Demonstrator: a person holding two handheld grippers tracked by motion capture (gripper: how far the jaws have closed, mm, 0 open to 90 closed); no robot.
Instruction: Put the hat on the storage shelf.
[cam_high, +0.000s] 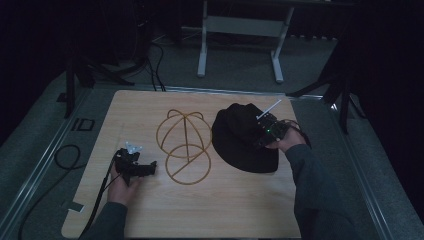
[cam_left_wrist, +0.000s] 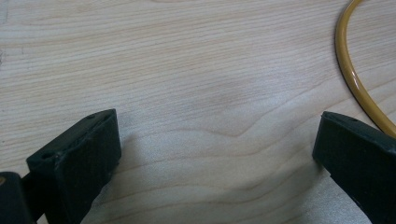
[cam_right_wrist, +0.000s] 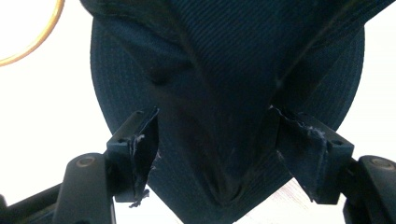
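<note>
Right gripper (cam_right_wrist: 215, 154), frame right, jaws wide, straddles the black hat (cam_high: 240, 137). Left gripper (cam_left_wrist: 215, 154), lower left, jaws wide beside the wire frame (cam_high: 184, 145).

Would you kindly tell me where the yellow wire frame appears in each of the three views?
High view: the yellow wire frame stands mid-table, left of the black hat.
Left gripper view: a curved piece at the right edge.
Right gripper view: an arc in the top left corner.
Shared landmark: the wooden table.
</note>
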